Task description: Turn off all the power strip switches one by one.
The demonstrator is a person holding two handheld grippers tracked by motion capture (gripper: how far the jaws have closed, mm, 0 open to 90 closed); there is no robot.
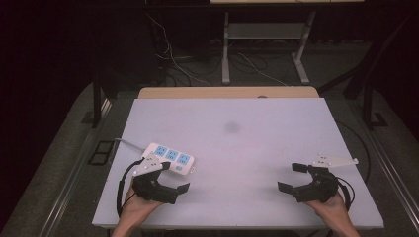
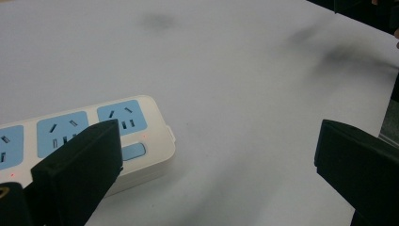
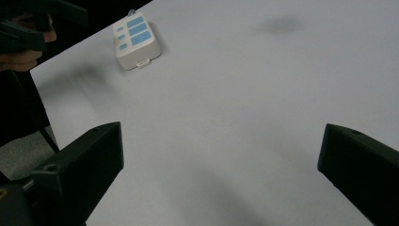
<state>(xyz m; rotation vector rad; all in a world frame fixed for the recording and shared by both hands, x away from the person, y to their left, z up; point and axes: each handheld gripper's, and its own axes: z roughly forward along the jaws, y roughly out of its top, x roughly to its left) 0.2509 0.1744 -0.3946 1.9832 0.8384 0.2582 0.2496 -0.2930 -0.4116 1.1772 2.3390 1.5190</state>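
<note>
High view's showing the left tongs gaping wide beside the power strip at lower left of the tabletop, right tongs sitting released at lower right.

A pale surface carried a faint dark smudge near its middle, with a tan wooden edge along its far side. Beyond it, on the grey carpeted floor, loose cables trailed past a white metal stand.
</note>
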